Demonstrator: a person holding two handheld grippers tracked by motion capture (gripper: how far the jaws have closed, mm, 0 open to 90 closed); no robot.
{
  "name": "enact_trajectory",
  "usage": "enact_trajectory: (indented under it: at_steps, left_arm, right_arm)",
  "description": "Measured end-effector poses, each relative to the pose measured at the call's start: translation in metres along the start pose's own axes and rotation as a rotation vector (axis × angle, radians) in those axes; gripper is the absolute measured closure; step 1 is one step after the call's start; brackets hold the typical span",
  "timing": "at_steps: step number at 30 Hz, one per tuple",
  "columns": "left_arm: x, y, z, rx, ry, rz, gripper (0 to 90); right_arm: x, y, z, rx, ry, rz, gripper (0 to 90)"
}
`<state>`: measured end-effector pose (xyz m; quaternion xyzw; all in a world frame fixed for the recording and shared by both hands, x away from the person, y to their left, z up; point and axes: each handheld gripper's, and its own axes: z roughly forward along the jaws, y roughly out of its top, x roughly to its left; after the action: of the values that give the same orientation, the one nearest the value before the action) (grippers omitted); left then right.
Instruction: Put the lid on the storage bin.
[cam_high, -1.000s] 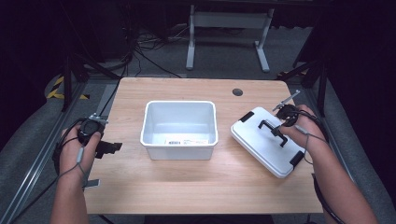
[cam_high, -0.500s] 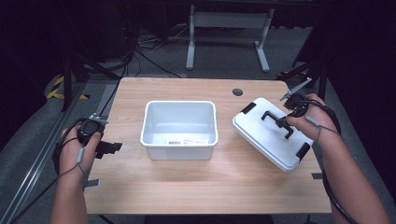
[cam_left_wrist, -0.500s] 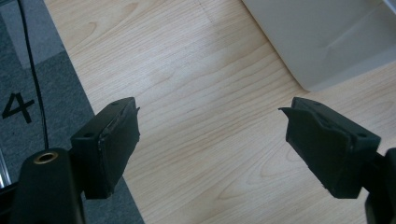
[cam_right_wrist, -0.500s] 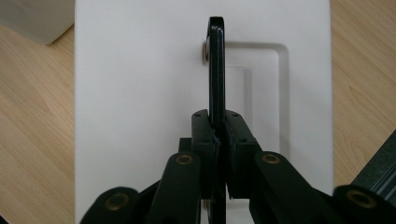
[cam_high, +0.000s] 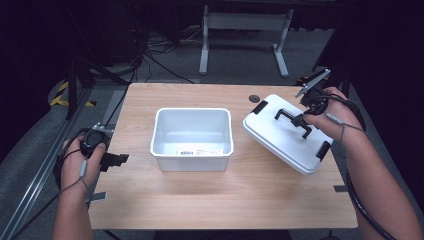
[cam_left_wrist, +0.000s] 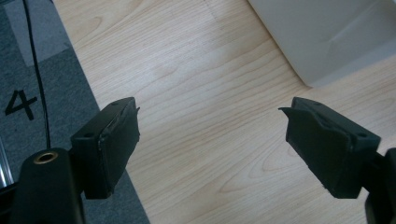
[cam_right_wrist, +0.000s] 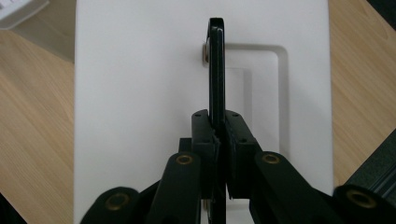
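Your right gripper (cam_right_wrist: 218, 140) clamped black handle (cam_right_wrist: 216, 70) of white lid (cam_high: 285, 132), held tilted at frame right, beside white bin (cam_high: 192, 137) at table (cam_high: 200, 200) centre. Your left gripper (cam_left_wrist: 210, 140) gaped wide, empty, lower left.

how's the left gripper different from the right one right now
The left gripper has its jaws spread wide with nothing between them; the right gripper is clamped on the black handle of the white lid. The left gripper sits low over the bare wooden table, left of the white bin; the right gripper holds the lid tilted at the table's right side. Both are black, two-jawed and hand-held.
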<state>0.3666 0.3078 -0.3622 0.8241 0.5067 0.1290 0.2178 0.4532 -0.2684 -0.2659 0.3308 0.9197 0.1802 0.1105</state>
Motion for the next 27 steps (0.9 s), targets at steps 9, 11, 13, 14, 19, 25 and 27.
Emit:
enact_trajectory:
  at_steps: [9,11,13,14,19,25,27]
  left_arm:
    - [0.004,-0.016,-0.008,0.001,0.014,-0.029,17.8]
    - [0.005,-0.018,-0.009,0.001,0.015,-0.035,17.8]
    - [0.005,-0.021,-0.011,-0.001,0.02,-0.039,17.8]
    - [0.005,-0.022,-0.011,0.0,0.018,-0.047,17.8]
    - [0.007,-0.029,-0.014,0.001,0.025,-0.062,17.8]
    - [0.011,-0.04,-0.019,0.002,0.031,-0.085,17.8]
    - [0.012,-0.041,-0.02,0.004,0.036,-0.082,17.8]
  right_arm:
    - [0.016,0.037,-0.004,-0.03,0.03,-0.081,85.0]
    - [0.02,0.046,-0.003,-0.034,0.04,-0.1,85.0]
    - [0.025,0.055,-0.002,-0.037,0.049,-0.122,85.0]
    - [0.025,0.055,-0.002,-0.037,0.049,-0.122,85.0]
    - [0.038,0.076,0.005,-0.035,0.061,-0.183,85.0]
    - [0.056,0.104,0.013,-0.044,0.092,-0.246,85.0]
    - [0.058,0.108,0.015,-0.044,0.094,-0.259,85.1]
